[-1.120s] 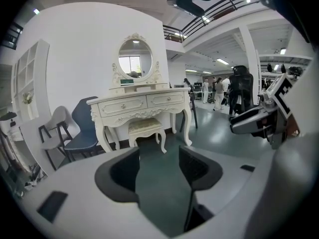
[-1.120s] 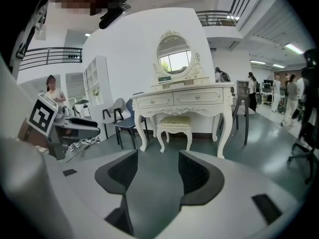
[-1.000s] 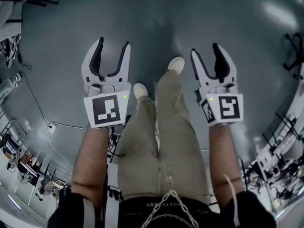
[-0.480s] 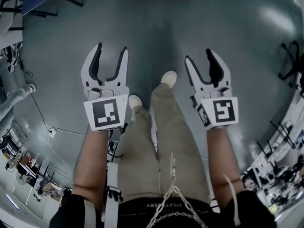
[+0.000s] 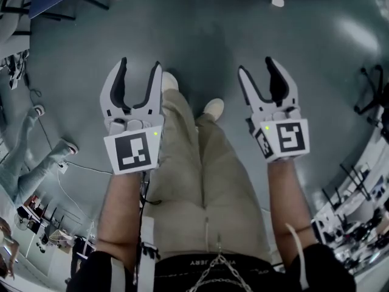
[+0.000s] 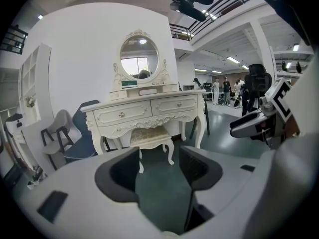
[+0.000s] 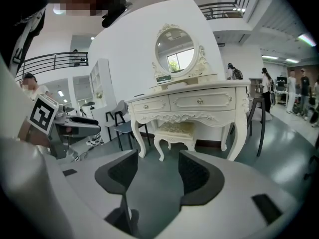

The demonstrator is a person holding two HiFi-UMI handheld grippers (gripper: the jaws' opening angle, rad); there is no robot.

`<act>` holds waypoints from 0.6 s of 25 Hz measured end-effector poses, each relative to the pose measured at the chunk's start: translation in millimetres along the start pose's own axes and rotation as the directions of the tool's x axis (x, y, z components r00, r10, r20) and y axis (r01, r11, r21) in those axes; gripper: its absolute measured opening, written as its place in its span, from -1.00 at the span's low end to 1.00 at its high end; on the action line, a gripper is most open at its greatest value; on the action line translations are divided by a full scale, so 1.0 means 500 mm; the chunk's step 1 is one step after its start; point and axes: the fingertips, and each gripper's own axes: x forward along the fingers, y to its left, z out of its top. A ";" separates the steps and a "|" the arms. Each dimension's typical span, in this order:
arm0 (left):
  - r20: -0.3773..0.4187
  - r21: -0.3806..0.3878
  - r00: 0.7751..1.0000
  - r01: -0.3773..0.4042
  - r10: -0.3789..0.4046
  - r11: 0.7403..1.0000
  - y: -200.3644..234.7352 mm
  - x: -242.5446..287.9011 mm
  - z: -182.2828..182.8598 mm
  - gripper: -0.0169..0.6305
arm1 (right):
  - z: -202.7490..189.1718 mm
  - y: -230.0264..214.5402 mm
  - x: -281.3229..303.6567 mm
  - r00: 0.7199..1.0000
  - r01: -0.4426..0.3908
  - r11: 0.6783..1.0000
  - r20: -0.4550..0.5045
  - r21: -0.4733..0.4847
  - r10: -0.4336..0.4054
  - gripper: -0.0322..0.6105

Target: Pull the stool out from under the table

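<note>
Left gripper [image 5: 141,66] and right gripper [image 5: 256,67] are held out side by side, jaws spread wide and empty, likely readied for the cream stool [image 6: 151,136], tucked under the white dressing table [image 6: 149,108] well ahead.

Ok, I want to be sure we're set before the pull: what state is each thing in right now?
stool, tucked under the table, untouched.
drawers, both shut.
left gripper, jaws open, nothing between them.
right gripper, jaws open, nothing between them.
</note>
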 end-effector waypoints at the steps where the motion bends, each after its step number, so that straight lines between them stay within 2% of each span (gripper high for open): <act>1: 0.003 -0.017 1.000 0.001 -0.001 1.000 0.001 0.012 -0.003 -0.23 | 0.000 -0.001 0.007 1.000 -0.002 1.000 -0.004 -0.006 0.002 -0.17; 4: -0.002 -0.053 1.000 0.010 -0.010 0.999 0.003 0.038 -0.011 -0.24 | 0.004 0.001 0.028 1.000 -0.017 1.000 -0.016 -0.026 0.017 -0.17; 9: 0.028 -0.019 0.999 0.030 -0.029 0.999 0.013 0.063 0.016 -0.24 | 0.021 -0.004 0.042 1.000 -0.006 1.000 -0.019 -0.018 0.006 -0.17; 15: 0.011 0.007 0.999 0.038 -0.038 0.999 0.084 0.097 0.034 -0.24 | 0.064 0.011 0.104 1.000 0.005 1.000 -0.015 -0.004 -0.005 -0.17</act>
